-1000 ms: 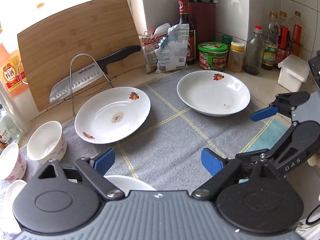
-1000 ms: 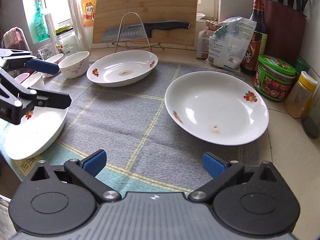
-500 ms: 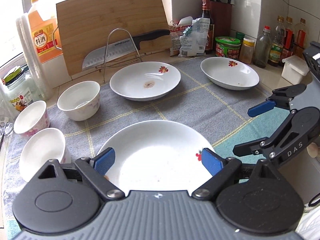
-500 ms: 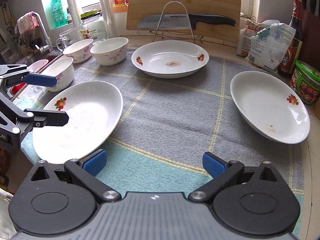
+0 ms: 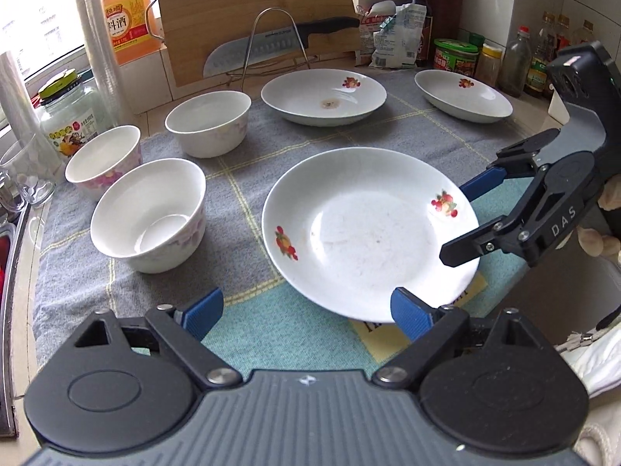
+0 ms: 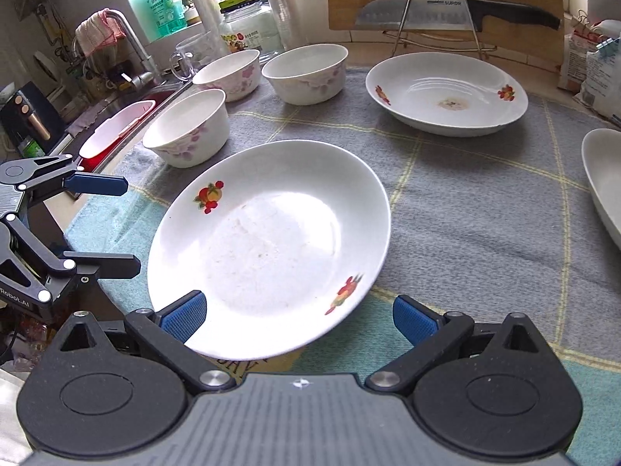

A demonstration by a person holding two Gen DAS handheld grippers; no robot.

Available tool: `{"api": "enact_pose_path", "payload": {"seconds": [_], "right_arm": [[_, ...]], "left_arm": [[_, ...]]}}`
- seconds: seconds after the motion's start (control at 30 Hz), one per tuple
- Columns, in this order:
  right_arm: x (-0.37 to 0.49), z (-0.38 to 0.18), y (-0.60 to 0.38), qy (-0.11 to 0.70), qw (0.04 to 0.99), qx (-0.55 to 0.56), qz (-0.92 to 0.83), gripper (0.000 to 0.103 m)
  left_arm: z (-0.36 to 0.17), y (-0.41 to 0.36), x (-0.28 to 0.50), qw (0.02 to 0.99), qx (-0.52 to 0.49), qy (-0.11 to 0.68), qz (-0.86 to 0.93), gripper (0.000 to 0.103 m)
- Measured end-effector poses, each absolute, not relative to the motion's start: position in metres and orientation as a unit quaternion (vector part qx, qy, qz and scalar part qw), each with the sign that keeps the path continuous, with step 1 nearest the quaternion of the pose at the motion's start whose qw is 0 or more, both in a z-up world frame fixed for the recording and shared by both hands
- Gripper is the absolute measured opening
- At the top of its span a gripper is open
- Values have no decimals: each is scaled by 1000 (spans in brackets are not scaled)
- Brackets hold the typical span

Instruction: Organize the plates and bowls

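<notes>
Three white fruit-print plates lie on a grey and teal cloth: a near plate (image 5: 368, 233) (image 6: 271, 244), a middle plate (image 5: 324, 95) (image 6: 446, 93) and a far right plate (image 5: 464, 95) (image 6: 603, 178). Three white floral bowls (image 5: 149, 213) (image 5: 103, 161) (image 5: 207, 122) stand at the left; they also show in the right wrist view (image 6: 188, 132) (image 6: 227, 73) (image 6: 304, 72). My left gripper (image 5: 306, 312) is open and empty, just short of the near plate's front rim. My right gripper (image 6: 299, 316) is open, its fingers on either side of the same plate's near rim.
A cutting board (image 5: 252, 11) leans at the back with a knife (image 5: 279, 40) on a wire stand. Jars, bottles and bags (image 5: 454, 52) line the back right. An oil jug (image 5: 124, 11) and glass jar (image 5: 68, 116) stand left. A sink (image 6: 116, 128) lies left.
Both grippers have pulled back and swung left, so the near plate and the three bowls have come into view. Both stay open.
</notes>
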State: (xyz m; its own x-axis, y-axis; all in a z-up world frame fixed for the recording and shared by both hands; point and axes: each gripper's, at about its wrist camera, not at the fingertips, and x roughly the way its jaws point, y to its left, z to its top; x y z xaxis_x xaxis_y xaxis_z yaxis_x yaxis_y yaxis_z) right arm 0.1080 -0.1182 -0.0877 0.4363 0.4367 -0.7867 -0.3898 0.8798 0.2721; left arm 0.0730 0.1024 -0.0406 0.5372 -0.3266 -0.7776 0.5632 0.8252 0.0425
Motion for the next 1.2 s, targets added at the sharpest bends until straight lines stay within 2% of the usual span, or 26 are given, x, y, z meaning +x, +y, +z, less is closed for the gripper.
{"api": "enact_pose_path", "payload": {"seconds": [0.3,0.53,0.63,0.73,0.8,1.2], "right_arm": [[122,-97,-99,490,836,30,246,103],[137,-98,-103,507,827,64,237,103],[138,-98,-104,509,826,76,230,103],[139,-98,-104,511,825,83,226,103],[141,-98,-105,513,824,90,223,103],[139,-95,-93,539,816,34,206,103]], "left_arm": [[-67,108,71,843,148,429,-288,93],[-82,94,78,828,184,418,-326,93],[-86,91,82,822,182,411,-349,95],[-90,89,86,820,186,403,-362,103],[-92,88,88,819,186,394,-373,103],[-99,90,96,819,184,348,-418,103]]}}
